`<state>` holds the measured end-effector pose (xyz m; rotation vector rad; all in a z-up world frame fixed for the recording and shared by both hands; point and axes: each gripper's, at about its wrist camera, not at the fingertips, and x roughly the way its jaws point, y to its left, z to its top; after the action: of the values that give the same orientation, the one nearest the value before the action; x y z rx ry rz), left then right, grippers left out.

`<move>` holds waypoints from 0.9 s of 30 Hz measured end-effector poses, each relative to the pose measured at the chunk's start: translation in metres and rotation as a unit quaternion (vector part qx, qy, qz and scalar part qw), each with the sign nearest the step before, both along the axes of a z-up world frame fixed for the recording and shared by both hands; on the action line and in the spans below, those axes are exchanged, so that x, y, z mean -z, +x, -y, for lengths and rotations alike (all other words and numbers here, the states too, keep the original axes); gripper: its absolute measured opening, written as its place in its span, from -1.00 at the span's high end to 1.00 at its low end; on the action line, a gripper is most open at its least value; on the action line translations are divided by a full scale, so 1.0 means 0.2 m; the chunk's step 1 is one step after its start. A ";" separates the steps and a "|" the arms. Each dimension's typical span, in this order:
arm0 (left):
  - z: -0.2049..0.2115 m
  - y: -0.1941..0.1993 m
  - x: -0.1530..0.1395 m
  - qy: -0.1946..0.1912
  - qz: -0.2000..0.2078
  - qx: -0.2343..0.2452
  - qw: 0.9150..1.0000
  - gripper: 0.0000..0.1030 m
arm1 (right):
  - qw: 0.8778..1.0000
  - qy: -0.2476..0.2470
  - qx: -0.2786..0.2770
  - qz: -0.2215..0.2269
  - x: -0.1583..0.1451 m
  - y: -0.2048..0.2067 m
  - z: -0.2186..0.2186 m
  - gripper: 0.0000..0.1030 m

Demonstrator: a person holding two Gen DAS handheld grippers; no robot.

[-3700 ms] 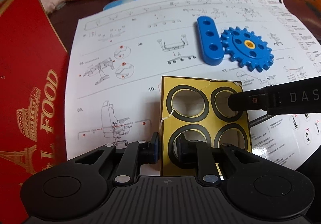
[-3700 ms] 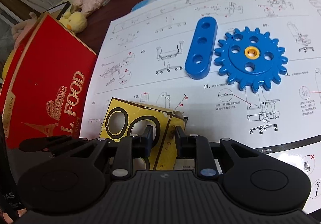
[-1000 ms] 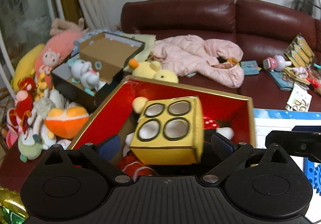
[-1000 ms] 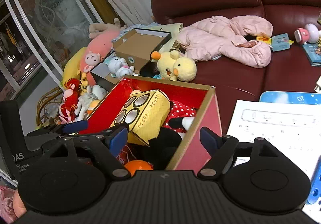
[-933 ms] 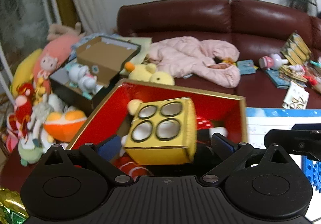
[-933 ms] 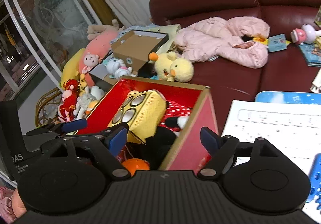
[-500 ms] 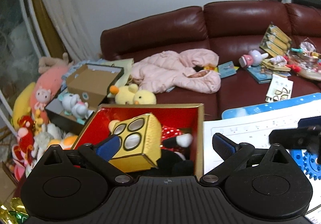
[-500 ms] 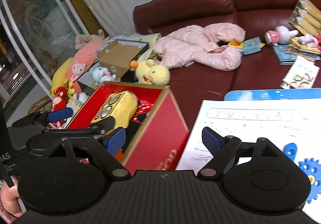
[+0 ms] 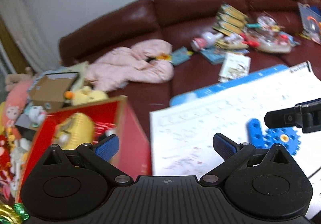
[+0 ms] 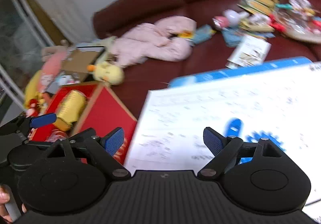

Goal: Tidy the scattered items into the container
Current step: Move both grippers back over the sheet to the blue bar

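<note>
Left wrist view: yellow box (image 9: pixel 75 131) in red container (image 9: pixel 128 133); my left gripper (image 9: pixel 166 144), right gripper (image 10: pixel 163 140) fingers apart, empty. Next I grab blue gear (image 9: pixel 280 140), lower right.

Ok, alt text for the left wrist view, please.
The left gripper is open and empty above a white instruction sheet where a blue gear and blue bar lie. At left, a red box holds a yellow block; the view is blurred.
</note>
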<state>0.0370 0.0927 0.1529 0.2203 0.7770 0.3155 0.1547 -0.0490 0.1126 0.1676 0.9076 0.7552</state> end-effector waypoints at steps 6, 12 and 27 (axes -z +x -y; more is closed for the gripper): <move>0.14 0.09 0.22 -0.019 -0.044 0.029 0.998 -1.00 | 0.998 -0.022 0.046 -0.036 0.15 0.06 0.18 -0.71; 0.20 0.17 0.46 -0.054 -0.087 0.040 0.994 -1.00 | 0.992 -0.049 0.081 -0.079 0.32 0.11 0.28 -0.71; 0.27 0.46 0.88 -0.119 -0.141 0.043 0.982 -0.99 | 0.975 -0.090 0.152 -0.138 0.62 0.26 0.37 -0.71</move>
<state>0.1299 0.0382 -0.0221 0.0727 1.0741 0.1087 0.2064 -0.1238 -0.0116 0.2493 1.1775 0.3671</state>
